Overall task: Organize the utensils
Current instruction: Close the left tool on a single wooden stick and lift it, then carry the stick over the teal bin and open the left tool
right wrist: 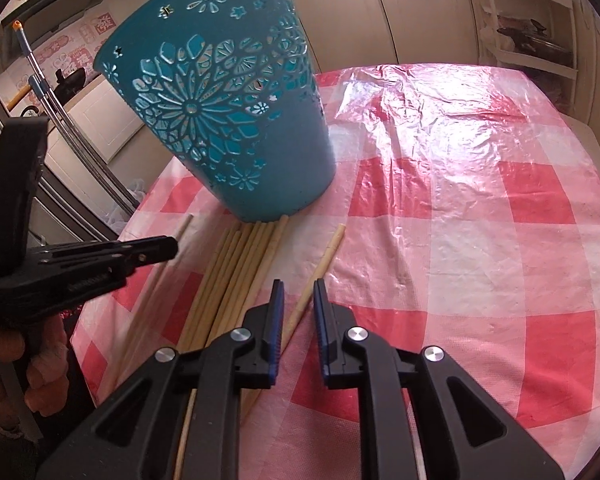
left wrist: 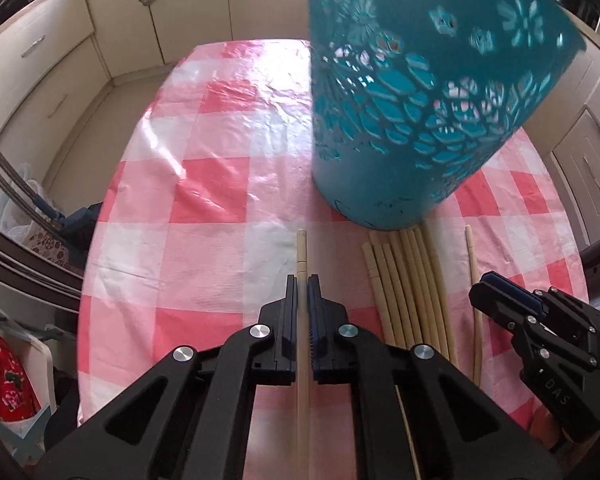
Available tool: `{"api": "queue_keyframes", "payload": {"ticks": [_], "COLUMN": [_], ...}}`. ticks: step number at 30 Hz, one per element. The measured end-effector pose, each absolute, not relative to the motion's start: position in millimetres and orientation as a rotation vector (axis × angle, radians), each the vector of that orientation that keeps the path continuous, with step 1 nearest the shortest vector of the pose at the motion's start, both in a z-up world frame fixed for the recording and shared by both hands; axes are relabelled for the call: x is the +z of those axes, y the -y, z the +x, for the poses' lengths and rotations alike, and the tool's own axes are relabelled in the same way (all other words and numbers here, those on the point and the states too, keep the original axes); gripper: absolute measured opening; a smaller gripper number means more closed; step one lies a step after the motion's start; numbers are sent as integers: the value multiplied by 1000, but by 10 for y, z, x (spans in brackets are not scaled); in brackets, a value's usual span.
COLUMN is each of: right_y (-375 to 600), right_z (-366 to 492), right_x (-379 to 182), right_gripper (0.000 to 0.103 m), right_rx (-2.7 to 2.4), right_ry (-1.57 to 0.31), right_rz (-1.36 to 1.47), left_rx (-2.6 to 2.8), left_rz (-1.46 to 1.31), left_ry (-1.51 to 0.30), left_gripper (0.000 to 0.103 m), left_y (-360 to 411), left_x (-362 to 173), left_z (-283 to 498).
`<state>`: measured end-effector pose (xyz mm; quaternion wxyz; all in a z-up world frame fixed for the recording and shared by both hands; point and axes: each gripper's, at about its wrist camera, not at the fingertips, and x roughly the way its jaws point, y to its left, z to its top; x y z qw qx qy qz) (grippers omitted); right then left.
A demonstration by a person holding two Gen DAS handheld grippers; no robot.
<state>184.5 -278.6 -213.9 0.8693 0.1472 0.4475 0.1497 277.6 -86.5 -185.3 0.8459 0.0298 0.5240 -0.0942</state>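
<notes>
Several pale bamboo chopsticks beside teal basket

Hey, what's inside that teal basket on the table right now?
Through the cutouts of the teal basket only daylight and its own inner wall show; no chopsticks are visible inside. Its solid lower wall hides the bottom, and the open top is out of view, so I cannot say it is empty.

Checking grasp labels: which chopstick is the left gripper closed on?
The lone chopstick left of the bundle, running between the left gripper pads. The bundle and the far-right chopstick lie free on the cloth.
</notes>
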Motion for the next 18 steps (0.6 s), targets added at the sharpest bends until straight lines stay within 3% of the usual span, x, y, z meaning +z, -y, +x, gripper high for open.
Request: {"api": "queue_keyframes", "payload": {"ticks": [7, 12, 18], "right_y": [2792, 2798, 2822], "right_z": [1822, 1813, 1804], "right_x": [-2124, -2130, -2132], "right_gripper": [16, 16, 17], "right_rx": [309, 310, 320], "right_ry": [-930, -929, -925], "right_rz": [293, 295, 309], "left_rx": [-241, -316, -291], "left_rz": [-123, -181, -234], "left_ry": [-867, -658, -432], "left_gripper": [5, 5, 5], "left_y": [475, 601, 1059], "left_x": [-747, 12, 336], "left_z": [2606, 2721, 3118]}}
